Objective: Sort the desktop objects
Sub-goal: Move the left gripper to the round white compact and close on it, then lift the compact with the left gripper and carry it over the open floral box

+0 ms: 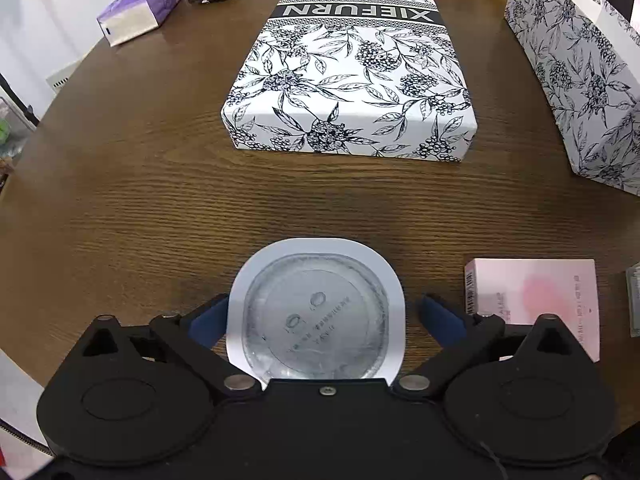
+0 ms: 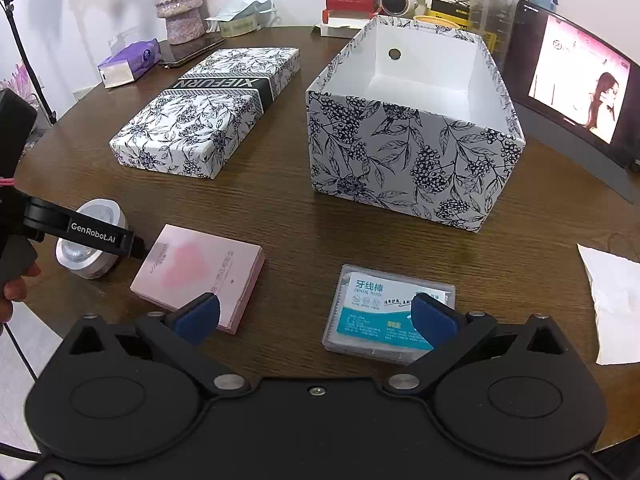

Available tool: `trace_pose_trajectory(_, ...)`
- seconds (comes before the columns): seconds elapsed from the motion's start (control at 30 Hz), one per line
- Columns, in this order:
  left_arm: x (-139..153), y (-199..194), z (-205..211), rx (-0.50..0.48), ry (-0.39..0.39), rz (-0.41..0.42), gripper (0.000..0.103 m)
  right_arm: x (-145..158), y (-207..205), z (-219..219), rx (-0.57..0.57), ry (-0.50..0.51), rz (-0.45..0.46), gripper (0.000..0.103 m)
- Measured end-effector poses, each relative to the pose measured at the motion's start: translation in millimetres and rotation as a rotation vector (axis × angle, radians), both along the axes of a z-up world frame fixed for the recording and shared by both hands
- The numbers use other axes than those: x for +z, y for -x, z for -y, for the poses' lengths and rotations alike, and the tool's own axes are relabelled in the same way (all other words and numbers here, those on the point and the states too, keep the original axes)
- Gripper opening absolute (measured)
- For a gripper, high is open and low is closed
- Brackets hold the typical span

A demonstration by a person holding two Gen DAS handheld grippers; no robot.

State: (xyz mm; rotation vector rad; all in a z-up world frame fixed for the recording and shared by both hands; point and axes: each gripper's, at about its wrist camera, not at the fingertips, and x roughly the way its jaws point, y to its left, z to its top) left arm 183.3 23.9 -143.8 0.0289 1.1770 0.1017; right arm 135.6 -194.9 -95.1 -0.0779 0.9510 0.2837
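Round wooden table (image 2: pixel 280 216) carries floral box (image 2: pixel 412 152), lid (image 2: pixel 204 108), pink booklet (image 2: pixel 200 272), floss case (image 2: pixel 384 312).

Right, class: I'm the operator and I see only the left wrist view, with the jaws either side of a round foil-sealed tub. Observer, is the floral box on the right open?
Observer: Yes. The floral box has no lid on, and nothing shows in its white inside.
Operator: What lies right of the pink box?
Observer: A clear dental floss case, lying flat, apart from the pink box.
Operator: And the right gripper?
Observer: The right gripper hovers open, one side over that case.
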Motion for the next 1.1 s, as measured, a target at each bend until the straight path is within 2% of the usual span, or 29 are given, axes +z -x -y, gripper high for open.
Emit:
trace_pose_trajectory(0.2, 5.2, 2.8, -0.7, 0.006, -0.002, 0.005, 0.081, 1.1, 0.6, -0.4, 0.005, 0.000, -0.004, 0.103)
trace_pose_trajectory(0.7, 10.7, 9.5, 0.1, 0.034, 0.015, 0.006, 0.080, 13.1, 4.4, 0.2, 0.045, 0.007, 0.022, 0.103)
trace_pose_trajectory(0.93, 33.2, 8.3, 7.5, 0.035, 0.024, 0.034, 0.080, 23.8, 3.4, 4.3, 0.086, 0.003, 0.037, 0.103)
trace_pose_trajectory(1.1, 61.0, 2.5, 20.9, 0.021, 0.032, 0.046, 0.080, 37.2, 0.1, 9.6, 0.118, -0.012, 0.053, 0.103)
